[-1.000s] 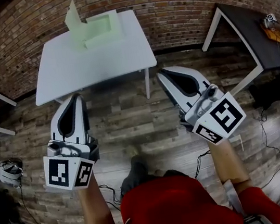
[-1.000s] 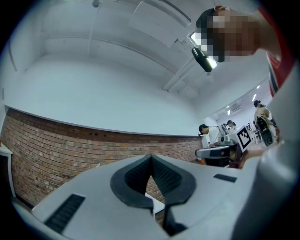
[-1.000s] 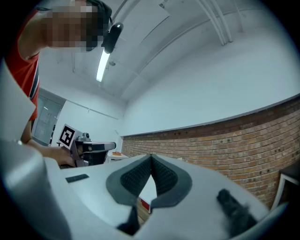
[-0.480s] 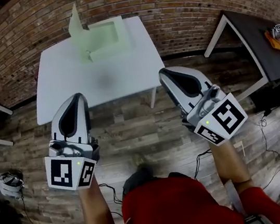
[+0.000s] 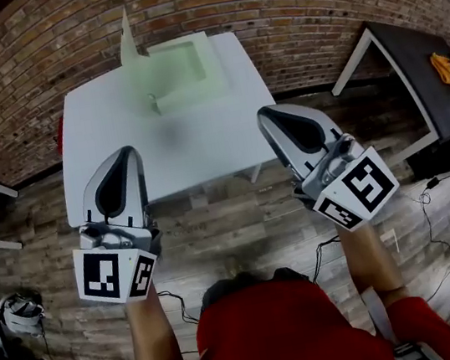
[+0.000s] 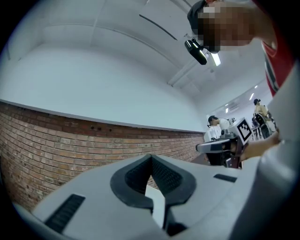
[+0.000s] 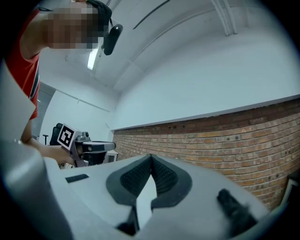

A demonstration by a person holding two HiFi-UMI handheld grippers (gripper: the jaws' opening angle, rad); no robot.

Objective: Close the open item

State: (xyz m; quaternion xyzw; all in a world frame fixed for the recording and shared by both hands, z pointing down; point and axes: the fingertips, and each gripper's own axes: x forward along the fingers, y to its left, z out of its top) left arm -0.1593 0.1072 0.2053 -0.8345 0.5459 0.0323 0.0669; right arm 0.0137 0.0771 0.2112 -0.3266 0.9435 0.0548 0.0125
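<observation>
Facing desk w/ open pale-green box, lid upright. L gripper & R gripper empty, fingers pressed together. Prob. approach step; next: reach lid, fold it down.

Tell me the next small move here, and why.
Probably step closer and reach the left gripper toward the upright lid. The green box sits open at the far side of the table, by the brick wall. The left gripper and right gripper, both shut and empty, are at its near side, short of the box.
</observation>
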